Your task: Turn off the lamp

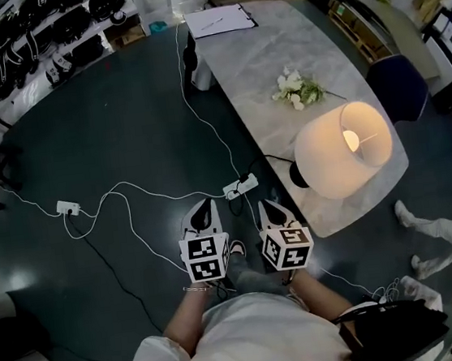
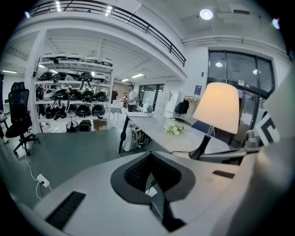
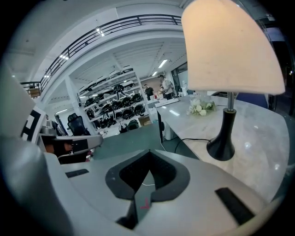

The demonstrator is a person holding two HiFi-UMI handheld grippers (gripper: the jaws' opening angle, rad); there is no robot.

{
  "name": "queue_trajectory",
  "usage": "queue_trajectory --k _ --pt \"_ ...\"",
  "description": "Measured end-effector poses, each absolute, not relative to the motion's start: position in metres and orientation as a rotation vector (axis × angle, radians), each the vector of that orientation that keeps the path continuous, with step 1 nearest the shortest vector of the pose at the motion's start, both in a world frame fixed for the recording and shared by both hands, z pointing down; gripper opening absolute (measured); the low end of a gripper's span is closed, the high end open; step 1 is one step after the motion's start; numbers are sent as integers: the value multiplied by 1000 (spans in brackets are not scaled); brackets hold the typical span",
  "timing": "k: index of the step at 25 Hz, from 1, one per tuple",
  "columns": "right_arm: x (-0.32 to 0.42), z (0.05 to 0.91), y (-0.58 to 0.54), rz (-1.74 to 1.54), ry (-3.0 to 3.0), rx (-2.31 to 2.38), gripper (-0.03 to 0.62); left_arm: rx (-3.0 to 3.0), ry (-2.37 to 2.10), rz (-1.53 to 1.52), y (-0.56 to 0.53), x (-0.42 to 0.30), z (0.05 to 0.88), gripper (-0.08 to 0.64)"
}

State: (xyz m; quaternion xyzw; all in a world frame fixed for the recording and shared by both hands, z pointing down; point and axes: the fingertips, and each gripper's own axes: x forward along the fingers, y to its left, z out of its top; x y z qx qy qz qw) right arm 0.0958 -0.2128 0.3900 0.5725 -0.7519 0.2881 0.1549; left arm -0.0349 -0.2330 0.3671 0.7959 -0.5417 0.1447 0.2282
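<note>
While both grippers hang over the dark grey-green floor (image 1: 130,130), several things lie around and ahead of them: a white power strip (image 1: 241,186) with trailing white cables sits on the floor just beyond the jaw tips, and a second white power strip (image 1: 67,207) lies well off to the left. Metal shelving loaded with black helmets (image 1: 53,33) fills the far left corner. A long grey-white marble table (image 1: 260,57) runs away at the right, bearing a clipboard with white paper (image 1: 220,21) at its far end and a bunch of white flowers (image 1: 297,89) near its middle. The lit lamp with cream drum shade and black curved base (image 1: 341,149) stands on the near rounded end of that table, its black cord (image 1: 268,160) dropping over the table's edge toward the first strip. The left gripper (image 1: 203,211) has its jaws pressed together with nothing between them. The right gripper (image 1: 272,209) likewise shows its jaws meeting at the tip, empty. The lamp lies ahead and to the right of both, nearer the right gripper and apart from it, with the table's edge between. In the right gripper view the lamp (image 3: 230,46) rises just right of the jaw tips (image 3: 148,152). In the left gripper view the lamp (image 2: 216,108) stands farther right, beyond the other gripper's body.
</note>
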Motion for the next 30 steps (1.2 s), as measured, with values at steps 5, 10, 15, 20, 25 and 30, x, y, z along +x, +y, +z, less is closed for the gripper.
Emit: queue_trajectory --k 5,10,15,20,25,30 --pt "102 407 -229 829 -2131 1612 -2 2178 -1481 411 -241 -31 382 5" --pt "87 422 -240 850 -2092 1614 -2 2166 -1420 397 -253 -40 400 5" --pt "91 435 -251 875 -2021 1709 -2 2211 -1305 427 -268 -36 419 5" --pt "88 471 -263 935 -1951 1747 -2 2207 -1267 434 -287 -49 447 5" --pt "102 509 -275 1005 -1907 1782 -2 2172 -1193 478 -283 -42 501 5" --pt "114 562 -288 984 -1862 1778 -2 2169 -1136 494 -287 -33 553 5"
